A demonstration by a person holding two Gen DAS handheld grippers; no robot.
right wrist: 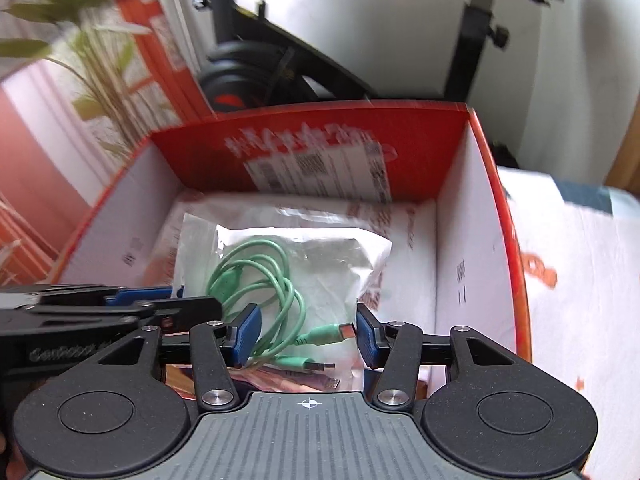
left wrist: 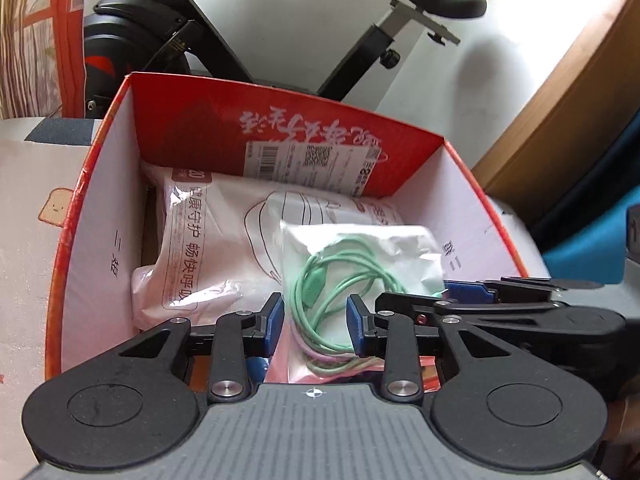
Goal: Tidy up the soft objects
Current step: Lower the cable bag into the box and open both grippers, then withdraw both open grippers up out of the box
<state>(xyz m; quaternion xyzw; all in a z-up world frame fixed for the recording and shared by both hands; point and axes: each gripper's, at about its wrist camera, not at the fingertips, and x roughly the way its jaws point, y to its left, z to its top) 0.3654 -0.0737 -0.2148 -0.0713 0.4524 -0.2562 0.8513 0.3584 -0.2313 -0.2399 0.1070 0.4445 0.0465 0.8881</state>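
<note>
Straddling the clear crinkled plastic bag of coiled mint-green cable point(left wrist: 352, 264), the left gripper point(left wrist: 316, 324) has its blue pads parted, nothing pinched; the right gripper point(right wrist: 308, 334) is likewise spread around the same bag point(right wrist: 304, 264). Judgement: this looks like a release or regrip, so back out straight and level to avoid snagging a cable loop. Bag is limp, wrinkled, USB plugs loose at its near end. It lies inside the red-and-white cardboard box point(left wrist: 96, 216), atop a flat white printed mask packet point(left wrist: 208, 240).
</note>
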